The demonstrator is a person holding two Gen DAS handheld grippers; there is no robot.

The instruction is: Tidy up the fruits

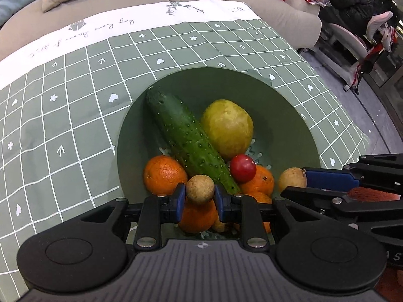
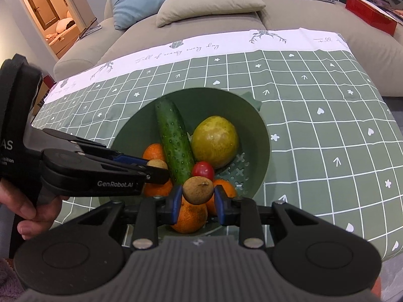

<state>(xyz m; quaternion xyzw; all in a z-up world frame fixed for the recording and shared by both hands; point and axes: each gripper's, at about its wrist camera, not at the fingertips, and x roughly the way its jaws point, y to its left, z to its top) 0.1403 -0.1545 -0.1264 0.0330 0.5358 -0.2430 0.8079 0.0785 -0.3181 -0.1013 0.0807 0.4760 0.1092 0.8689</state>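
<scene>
We see both grippers poised over the green bowl (image 1: 289, 115), which sits on a green checked tablecloth (image 1: 63, 125) in front of a beige sofa (image 2: 226, 20). Our left gripper (image 1: 200, 196) pinches a small round tan fruit (image 1: 200, 188) between its blue pads (image 1: 180, 198); the pads press on both sides of it. Our right gripper (image 2: 197, 198) likewise pinches a second small tan fruit (image 2: 198, 190), which carries a short stem. Both fruits are held above the near part of the bowl, over the oranges (image 2: 191, 216). In the bowl we note a cucumber (image 1: 189, 141) lying diagonally, a large yellow-green fruit (image 1: 226, 128) beside it to the right, a small red tomato (image 1: 243, 167) resting against the oranges, and slotted holes in the bowl floor (image 2: 239, 173). In the right wrist view a person's hand (image 2: 30, 211) grips the handle of the left gripper at the lower left edge.
</scene>
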